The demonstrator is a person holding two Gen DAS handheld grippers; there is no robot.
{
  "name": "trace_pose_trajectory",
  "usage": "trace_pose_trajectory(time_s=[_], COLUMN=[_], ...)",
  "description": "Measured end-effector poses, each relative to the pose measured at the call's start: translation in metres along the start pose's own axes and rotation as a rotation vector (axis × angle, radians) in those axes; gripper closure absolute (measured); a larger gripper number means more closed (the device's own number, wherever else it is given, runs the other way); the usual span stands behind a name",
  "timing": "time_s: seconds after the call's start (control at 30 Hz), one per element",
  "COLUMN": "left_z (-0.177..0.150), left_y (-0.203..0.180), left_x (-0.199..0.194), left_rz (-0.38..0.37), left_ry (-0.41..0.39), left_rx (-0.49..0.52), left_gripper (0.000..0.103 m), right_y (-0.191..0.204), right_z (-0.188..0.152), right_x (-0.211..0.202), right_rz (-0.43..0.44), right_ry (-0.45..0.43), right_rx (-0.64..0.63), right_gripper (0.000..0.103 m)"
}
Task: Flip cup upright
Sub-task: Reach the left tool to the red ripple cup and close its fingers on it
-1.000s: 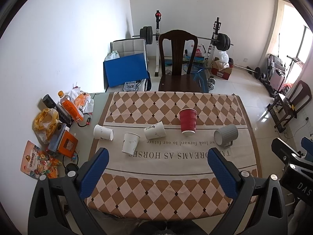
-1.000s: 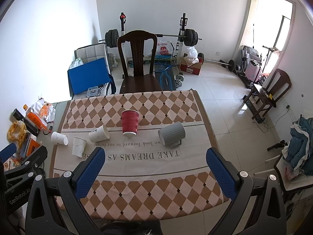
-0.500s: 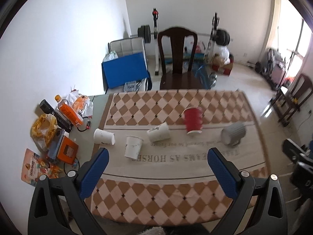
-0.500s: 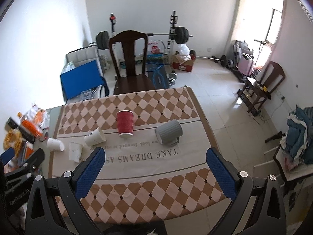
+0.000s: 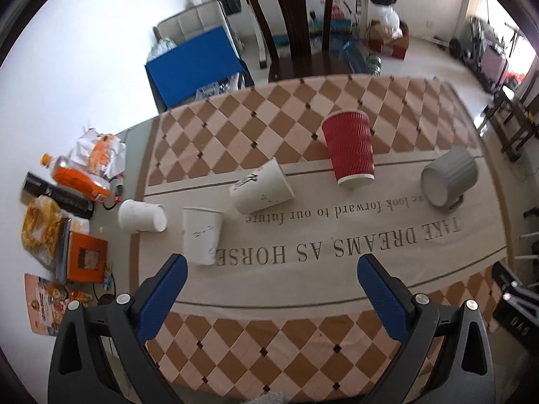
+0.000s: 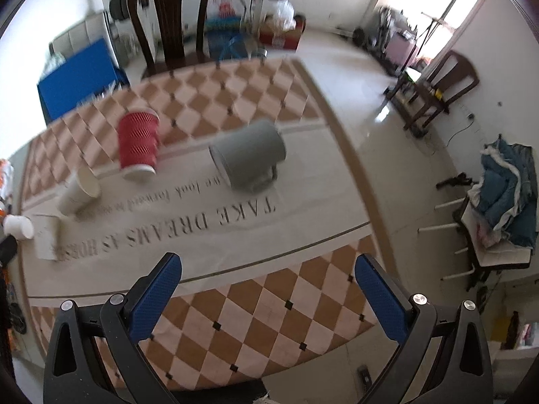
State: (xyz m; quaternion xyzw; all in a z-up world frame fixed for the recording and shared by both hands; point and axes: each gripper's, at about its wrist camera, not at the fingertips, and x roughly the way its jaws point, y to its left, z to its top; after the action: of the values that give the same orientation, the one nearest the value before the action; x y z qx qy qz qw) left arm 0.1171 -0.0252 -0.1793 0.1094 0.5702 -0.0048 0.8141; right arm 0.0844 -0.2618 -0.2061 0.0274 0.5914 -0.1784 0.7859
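Note:
A red ribbed paper cup (image 5: 349,146) (image 6: 138,143) stands upside down mid-table. A grey mug (image 5: 448,176) (image 6: 249,156) lies on its side to its right. Three white paper cups sit left: one (image 5: 261,187) on its side, one (image 5: 202,235) upside down, one (image 5: 141,216) on its side at the cloth's edge. My left gripper (image 5: 271,281) is open and empty above the near table. My right gripper (image 6: 267,281) is open and empty, nearer the grey mug.
A checked tablecloth (image 5: 303,330) with printed words covers the table. Snack packets, an orange bottle (image 5: 79,178) and boxes crowd the table's left edge. A dark wooden chair (image 5: 293,23) stands behind the table. Gym weights and another chair (image 6: 438,87) stand on the floor.
Both grippers have moved forward and down toward the table; the cups look larger. The right wrist view has swung left and tilted. Nothing on the table has moved.

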Motion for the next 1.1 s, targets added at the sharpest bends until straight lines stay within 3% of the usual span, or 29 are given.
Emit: trace_pose_trajectory(time_s=[0.3, 0.47, 0.73, 1.1], left_z=[0.059, 0.087, 0.119, 0.135], left_y=[-0.044, -0.059, -0.080, -0.094], left_x=[0.078, 0.108, 0.154, 0.203], left_rz=[-0.040, -0.093, -0.140, -0.183], left_ry=[0.123, 0.167, 0.239, 0.323], left_rx=[0.024, 0.005, -0.007, -0.013], left_gripper=[0.001, 0.001, 0.005, 0.008], right_y=[0.017, 0.031, 0.049, 0.049], right_z=[0.022, 0.038, 0.062, 0.065], right_x=[0.116, 0.153, 0.186, 0.209], right_rz=[0.018, 0.037, 0.051, 0.052], right_ry=[0.170, 0.232, 0.285, 0.355], right_rx=[-0.093, -0.148, -0.192, -0.209], right_gripper=[0.009, 0.011, 0.011, 0.011])
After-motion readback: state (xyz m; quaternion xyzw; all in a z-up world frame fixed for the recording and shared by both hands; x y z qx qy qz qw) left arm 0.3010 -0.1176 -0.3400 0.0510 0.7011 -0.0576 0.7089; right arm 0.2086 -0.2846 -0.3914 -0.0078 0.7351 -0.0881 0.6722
